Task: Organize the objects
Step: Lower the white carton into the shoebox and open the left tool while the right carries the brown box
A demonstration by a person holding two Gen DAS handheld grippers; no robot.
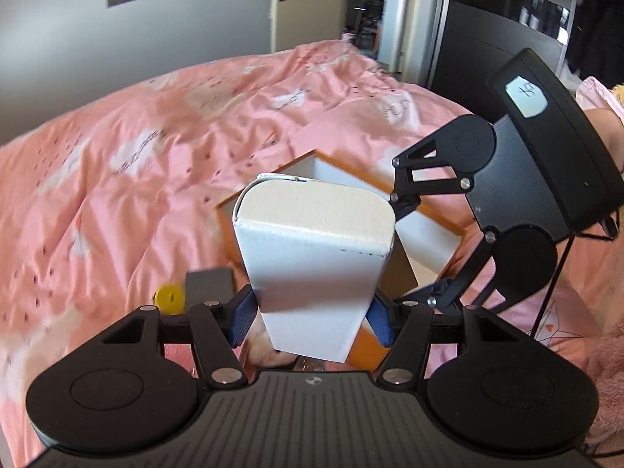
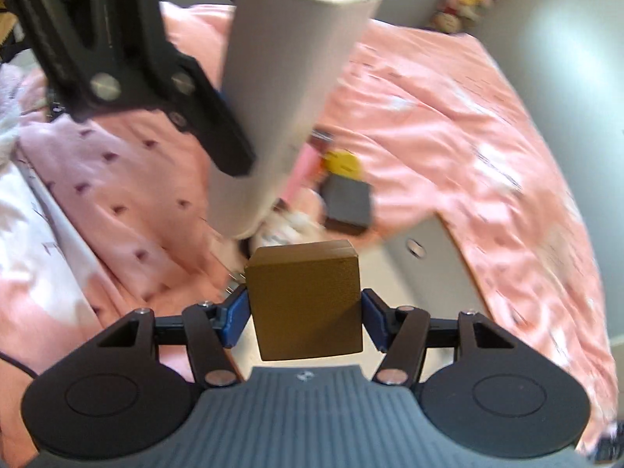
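My left hand-held gripper (image 1: 312,314) clamps the white carton (image 1: 312,257) and my right hand-held gripper (image 2: 304,314) clamps the gold box (image 2: 306,300), both above the bed (image 1: 136,156); next, lower each into the orange-rimmed tray (image 1: 436,226).

Pink-quilted bed (image 1: 163,124) carries orange-rimmed open box (image 1: 335,171), dark grey block (image 2: 348,203), yellow disc (image 2: 343,162), possibly tape.

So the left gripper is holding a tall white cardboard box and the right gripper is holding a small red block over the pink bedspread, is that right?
Not quite: the small block in the right gripper is golden brown, not red, as the right wrist view shows. The left gripper does hold the tall white cardboard box, and both hang over the pink bedspread.
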